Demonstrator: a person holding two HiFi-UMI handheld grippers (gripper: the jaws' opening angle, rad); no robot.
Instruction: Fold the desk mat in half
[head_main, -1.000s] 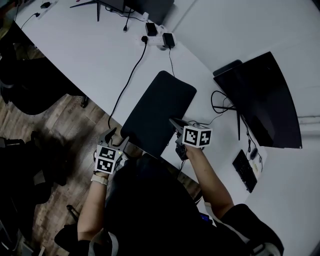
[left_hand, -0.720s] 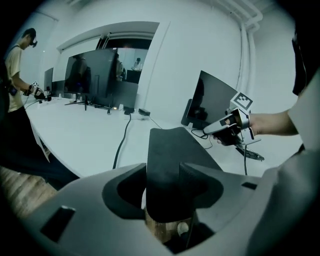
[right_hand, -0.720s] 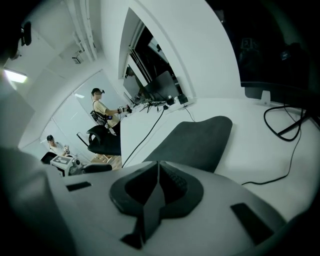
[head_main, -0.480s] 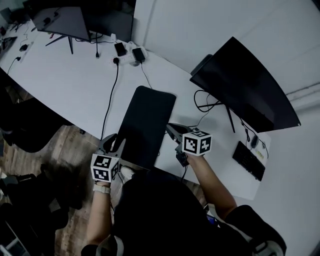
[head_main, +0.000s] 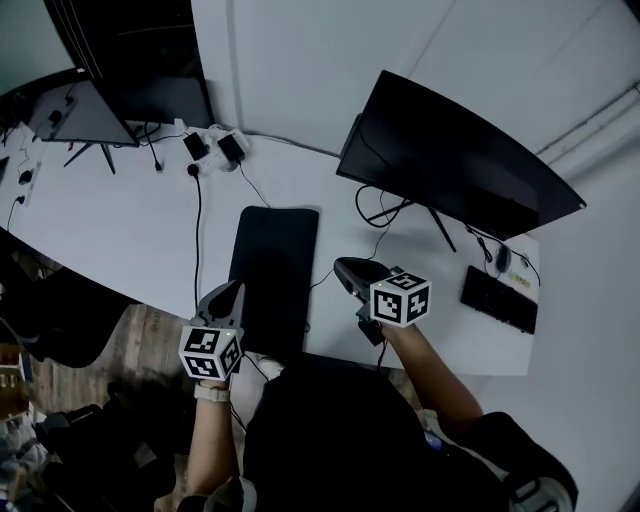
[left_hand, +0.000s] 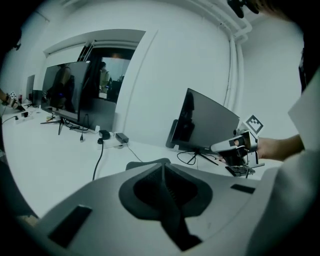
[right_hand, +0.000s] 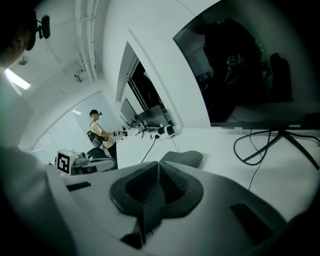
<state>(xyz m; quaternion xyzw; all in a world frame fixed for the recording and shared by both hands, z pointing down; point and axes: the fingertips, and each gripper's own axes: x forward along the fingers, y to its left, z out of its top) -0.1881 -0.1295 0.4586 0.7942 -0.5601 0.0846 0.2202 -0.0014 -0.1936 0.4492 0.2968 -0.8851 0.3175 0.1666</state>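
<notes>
Desk mat (right_hand: 184, 158) mostly hidden behind right gripper (right_hand: 159, 167), upper-left monitor (head_main: 140, 50) cut off by top edge

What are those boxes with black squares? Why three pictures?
A person holds a grabbing tool in each hand: the left gripper and the right gripper. The cubes belong to them. One picture looks down from the person's head; the other two come from cameras riding on each gripper. On the white desk are a dark desk mat, a monitor and a keyboard. The left gripper's fingers have just been closing; both grippers are shut, holding nothing.
</notes>
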